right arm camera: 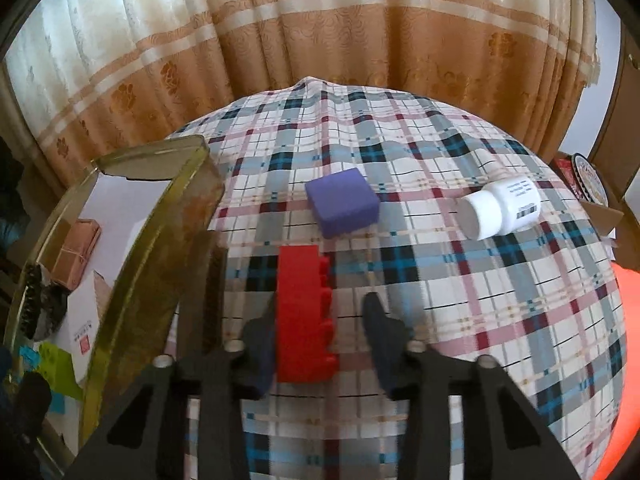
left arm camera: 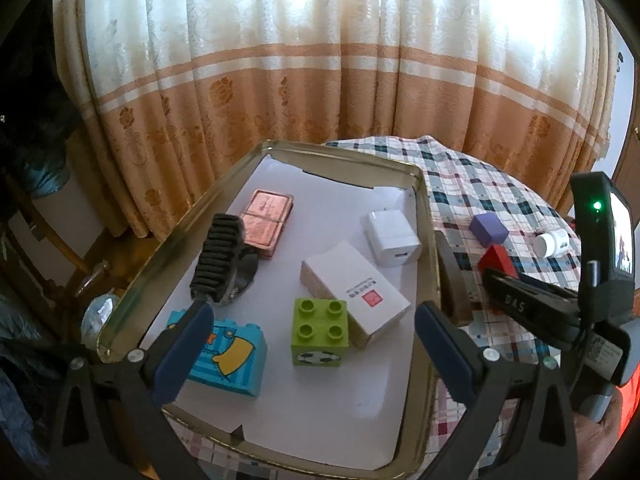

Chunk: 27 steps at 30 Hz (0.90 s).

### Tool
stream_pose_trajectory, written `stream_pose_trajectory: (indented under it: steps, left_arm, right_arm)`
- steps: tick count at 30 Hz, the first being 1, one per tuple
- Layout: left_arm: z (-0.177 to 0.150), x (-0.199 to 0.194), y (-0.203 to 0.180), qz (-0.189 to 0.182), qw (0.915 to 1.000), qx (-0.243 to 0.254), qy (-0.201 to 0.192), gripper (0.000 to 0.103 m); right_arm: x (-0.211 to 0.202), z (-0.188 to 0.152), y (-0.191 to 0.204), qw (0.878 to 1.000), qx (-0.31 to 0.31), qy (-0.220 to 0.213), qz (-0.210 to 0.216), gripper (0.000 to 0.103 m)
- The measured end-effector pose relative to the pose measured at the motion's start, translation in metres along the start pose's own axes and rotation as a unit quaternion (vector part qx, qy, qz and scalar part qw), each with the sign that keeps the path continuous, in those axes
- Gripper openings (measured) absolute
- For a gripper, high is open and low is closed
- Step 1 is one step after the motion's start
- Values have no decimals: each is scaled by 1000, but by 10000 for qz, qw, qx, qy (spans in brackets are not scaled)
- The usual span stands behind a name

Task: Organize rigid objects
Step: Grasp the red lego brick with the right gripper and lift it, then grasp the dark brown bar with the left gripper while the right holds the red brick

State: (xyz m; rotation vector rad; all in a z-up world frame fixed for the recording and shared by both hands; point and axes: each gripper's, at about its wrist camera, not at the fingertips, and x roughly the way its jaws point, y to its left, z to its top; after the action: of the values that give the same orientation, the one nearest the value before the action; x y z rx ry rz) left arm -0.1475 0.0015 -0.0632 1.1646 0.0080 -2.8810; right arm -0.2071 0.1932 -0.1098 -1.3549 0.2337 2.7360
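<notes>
- The right tongs (right arm camera: 318, 344) sit low over the plaid-covered table (right arm camera: 500, 320), with the red brick (right arm camera: 302, 320) between their pads. The left pad (right arm camera: 260, 352) is against the brick's smooth side; the right pad (right arm camera: 382, 336) stands just clear of the studded side. So the jaws are narrowed around the brick but not yet gripping it from both sides.
- The step in hand, as I judge it, is picking up the red brick to carry it into the tin tray (right arm camera: 152, 264), which stands just to its left.
- The next move calls for finishing the squeeze so that both pads bear on the brick, then lifting it high enough to clear the tray's rim before swinging left.
- The left tongs (left arm camera: 314, 344) hover spread wide over the near end of the tin tray (left arm camera: 424, 380), holding nothing. The green brick (left arm camera: 320, 332) lies between their pads but below them, untouched.
- Already in the tray: a blue brick (left arm camera: 228, 356), a white box (left arm camera: 356, 296), a white charger (left arm camera: 390, 238), a black brush (left arm camera: 220, 256) and a copper-coloured tin (left arm camera: 266, 216).
- Farther out on the table, well beyond the right tongs, the purple cube (right arm camera: 342, 202) and the white bottle (right arm camera: 500, 208) on its side wait to be sorted.
</notes>
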Motion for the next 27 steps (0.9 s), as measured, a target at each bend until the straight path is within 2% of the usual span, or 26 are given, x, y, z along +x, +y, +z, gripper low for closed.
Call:
stream_pose_trajectory:
  steps: [1,2,11,18,24,27]
  left_arm:
    - [0,0,-2,-17,10000,27,0,102]
    - [0,0,-4,-19,10000,48,6,102]
    - [0,-2,-17,-73,9998,165,11,102]
    - [5,-10,-46,-124,9986,470,-194,100]
    - [5,-13,-91,-61,9960,843,-300,97]
    - [3,-9,-118,-47,9937,1083,-282,90]
  right_arm:
    - [0,0,-2,10000,-9,3,10,27]
    - [0,0,-4,10000,-1,4,47,26]
    - [-9,-7,-26,9985,305,-39,447,25]
    - [-37,-12,-58,9981,485,-373,83,25]
    - [-55,-15,-89,9962,648,-556,-159,25]
    - [-60,-19,-102,9954,749,-559,-226,25]
